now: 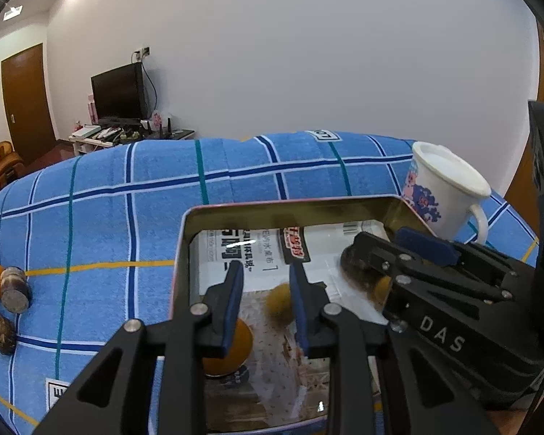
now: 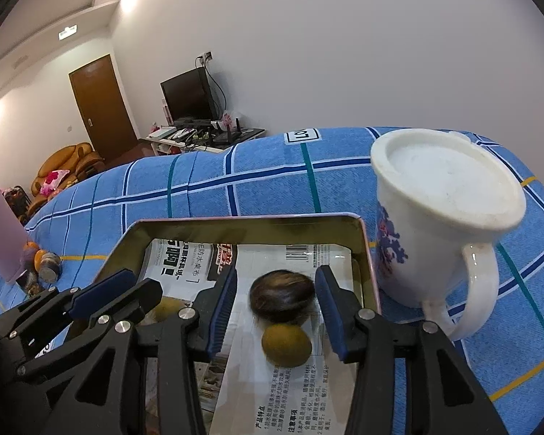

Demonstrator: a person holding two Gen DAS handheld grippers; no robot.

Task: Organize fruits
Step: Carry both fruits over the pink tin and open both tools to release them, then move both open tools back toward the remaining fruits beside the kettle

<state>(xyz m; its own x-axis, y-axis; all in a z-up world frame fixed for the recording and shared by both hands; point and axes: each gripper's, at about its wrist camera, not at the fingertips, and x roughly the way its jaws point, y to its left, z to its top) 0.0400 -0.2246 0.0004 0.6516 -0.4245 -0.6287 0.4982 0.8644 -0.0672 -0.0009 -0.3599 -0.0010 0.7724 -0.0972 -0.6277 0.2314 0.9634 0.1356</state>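
A shallow metal tin lined with printed paper lies on the blue checked cloth. In the left wrist view my left gripper is open over the tin, with a blurred yellow-brown fruit between its fingers and an orange fruit under its left finger. In the right wrist view my right gripper is open over the tin, with a blurred dark brown fruit and an olive-yellow fruit between its fingers. Each gripper shows in the other's view: the right gripper, the left gripper.
A white mug with a blue-red pattern stands right of the tin. Several more fruits lie at the cloth's left edge. A pink container stands there too. A TV stand and a door are beyond.
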